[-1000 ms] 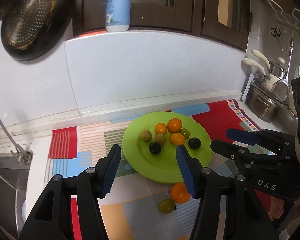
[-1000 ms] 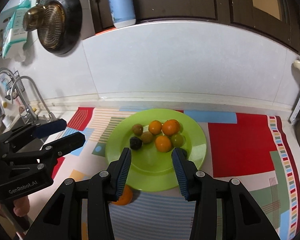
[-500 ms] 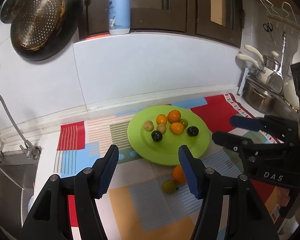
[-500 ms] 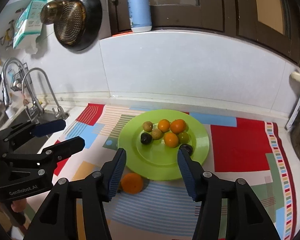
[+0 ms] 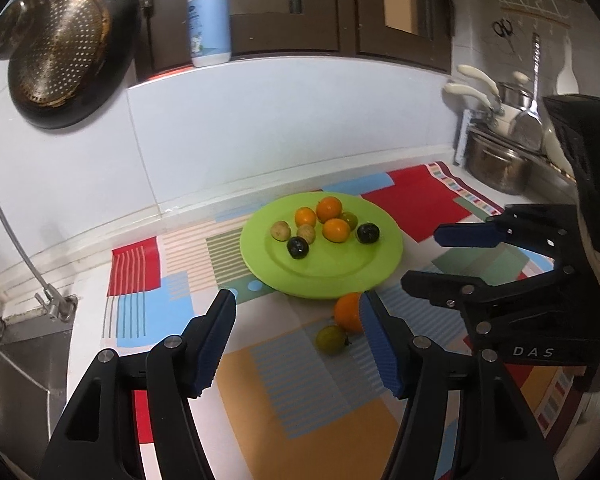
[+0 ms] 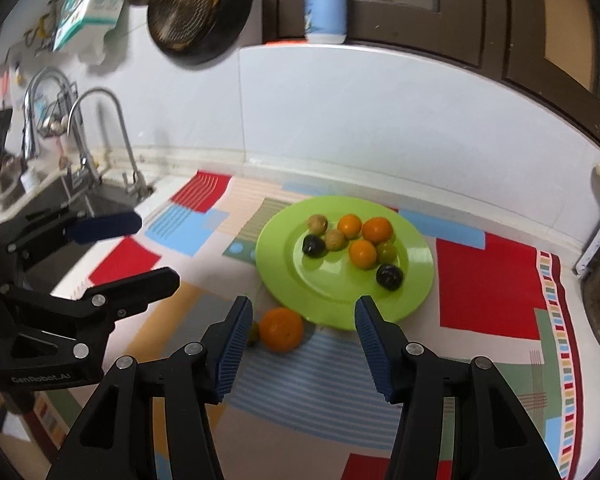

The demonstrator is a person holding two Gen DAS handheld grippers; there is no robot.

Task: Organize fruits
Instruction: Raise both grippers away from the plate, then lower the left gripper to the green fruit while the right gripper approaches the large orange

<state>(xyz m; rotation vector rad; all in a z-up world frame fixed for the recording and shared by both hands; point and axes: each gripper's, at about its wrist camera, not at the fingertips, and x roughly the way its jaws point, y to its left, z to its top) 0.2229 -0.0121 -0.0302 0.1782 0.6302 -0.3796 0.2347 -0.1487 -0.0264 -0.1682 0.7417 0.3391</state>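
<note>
A lime green plate sits on a patchwork mat and holds several small fruits: oranges, brown ones, a green one and two dark plums. An orange and a small green fruit lie on the mat just in front of the plate. My left gripper is open and empty, above the mat short of these two fruits. My right gripper is open and empty, with the loose orange just beyond its left finger. Each gripper shows in the other's view.
A sink with taps lies at the left edge of the counter. Steel pots and utensils stand at the right. A white tiled wall backs the counter, with a pump bottle on its ledge and a hanging strainer.
Both grippers have drawn back and up from the plate, staying open. The plate and the two loose fruits now look farther away and more of the mat and sink shows.
</note>
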